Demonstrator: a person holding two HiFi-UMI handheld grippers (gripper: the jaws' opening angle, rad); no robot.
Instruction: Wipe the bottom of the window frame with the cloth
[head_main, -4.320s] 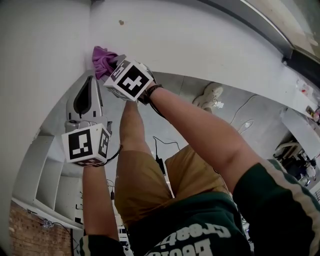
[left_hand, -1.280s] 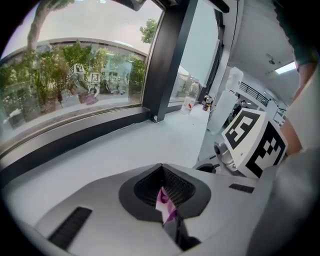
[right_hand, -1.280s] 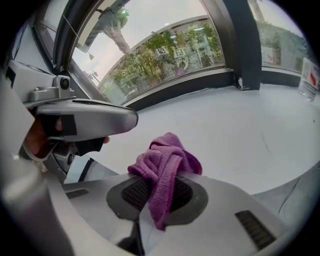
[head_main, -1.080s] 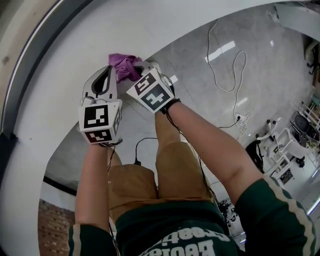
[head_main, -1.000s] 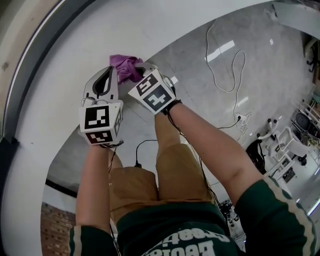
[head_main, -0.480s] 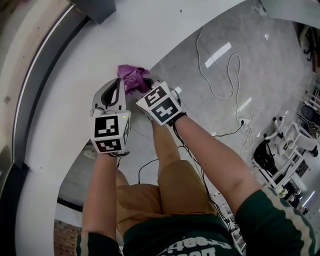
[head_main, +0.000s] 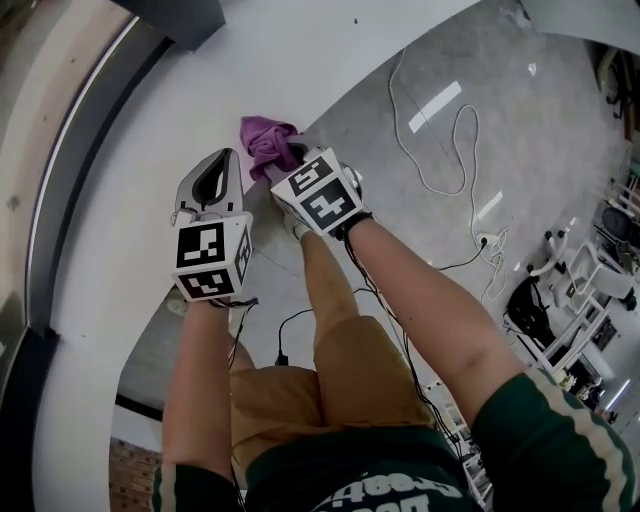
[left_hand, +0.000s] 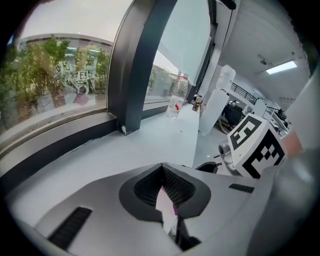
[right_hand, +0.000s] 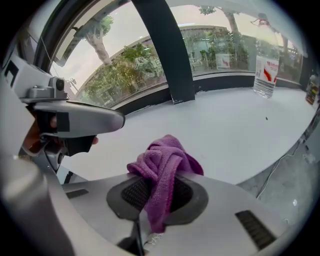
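1. The dark window frame (head_main: 72, 150) borders the white sill (head_main: 140, 120).
2. The left claw (head_main: 222, 156), jaws pressed together on nothing, is over the sill.
3. The right claw (right_hand: 159, 175) pinches the bunched purple cloth (head_main: 266, 140) at the sill's near edge.

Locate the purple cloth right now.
Head view, upper centre: the purple cloth is clamped between the fingers of the right gripper, at the edge of the white sill, just right of the left gripper.
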